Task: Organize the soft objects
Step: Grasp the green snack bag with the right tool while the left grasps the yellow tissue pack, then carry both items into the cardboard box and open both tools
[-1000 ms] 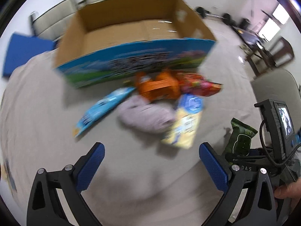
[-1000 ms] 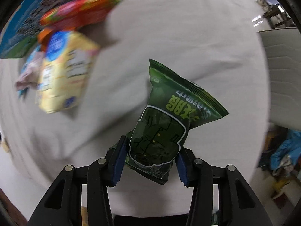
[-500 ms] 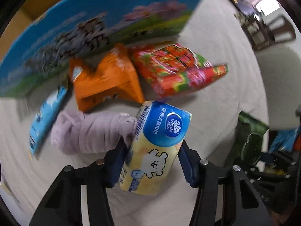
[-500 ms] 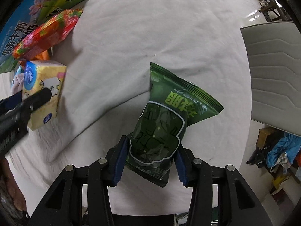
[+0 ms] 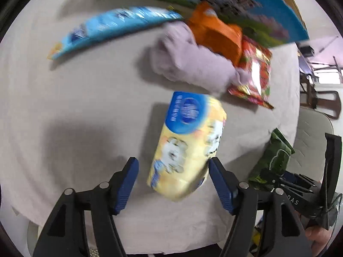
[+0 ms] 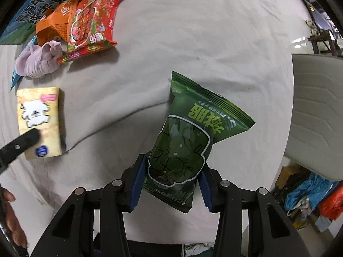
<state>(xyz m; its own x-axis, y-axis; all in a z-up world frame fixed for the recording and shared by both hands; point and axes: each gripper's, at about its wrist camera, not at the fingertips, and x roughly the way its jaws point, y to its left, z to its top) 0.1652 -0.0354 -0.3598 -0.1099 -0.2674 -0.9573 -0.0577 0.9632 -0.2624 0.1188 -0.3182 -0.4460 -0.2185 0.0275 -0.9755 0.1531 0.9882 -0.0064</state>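
Note:
My left gripper (image 5: 173, 176) is open around the near end of a yellow tissue pack with a blue top (image 5: 188, 143); there is a gap on its left side. The pack lies on the grey cloth and shows in the right wrist view (image 6: 39, 122). My right gripper (image 6: 170, 184) is shut on a green snack bag (image 6: 188, 141), also seen in the left wrist view (image 5: 272, 160). Behind lie a lilac rolled cloth (image 5: 190, 62), an orange pack (image 5: 216, 34), a red snack bag (image 6: 90, 25) and a blue snack bag (image 5: 113, 25).
A cardboard box with a blue and green printed side (image 5: 233, 2) stands behind the pile. A padded grey chair (image 6: 317, 115) stands to the right of the table. The grey tablecloth (image 6: 193, 34) has a fold near the green bag.
The left gripper's jaws have opened off the tissue pack, which now lies loose between them nearer me. The right gripper keeps its hold on the green bag.

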